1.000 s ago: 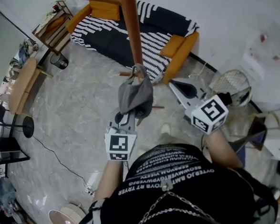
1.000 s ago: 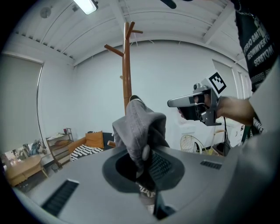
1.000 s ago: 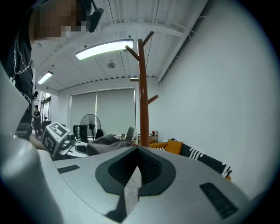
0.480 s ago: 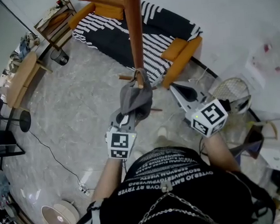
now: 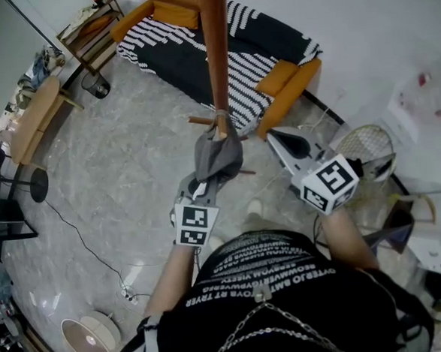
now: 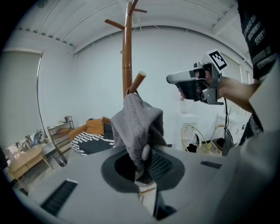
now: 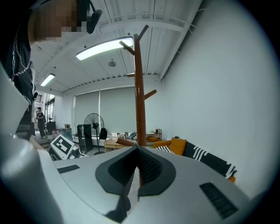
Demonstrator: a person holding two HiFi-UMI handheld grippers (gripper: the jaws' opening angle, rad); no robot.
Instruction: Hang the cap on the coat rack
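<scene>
head view: the left gripper was raised in front of the person's chest, its jaws closed on the lower edge of a grey cap. the cap hung bunched and upright, its top reaching a short peg on the brown coat rack. the right gripper was held off to the right, apart from the cap and the pole. a striped sofa with orange cushions stood against the wall behind the rack.

left gripper view: the jaws were nearly together, pinching a fold of the cap between the pads. the fabric rose from the grip towards the coat rack, and its top touched the slanted peg where that met the pole; whether it was hooked over the peg could not be told. the right gripper showed to the upper right, held in a hand, clear of the cap.

right gripper view: the jaws of the right gripper were closed against each other with nothing between them. the coat rack stood straight ahead, and the pegs seen there were bare. the left gripper's marker cube showed low at the left, and the sofa at the right.
</scene>
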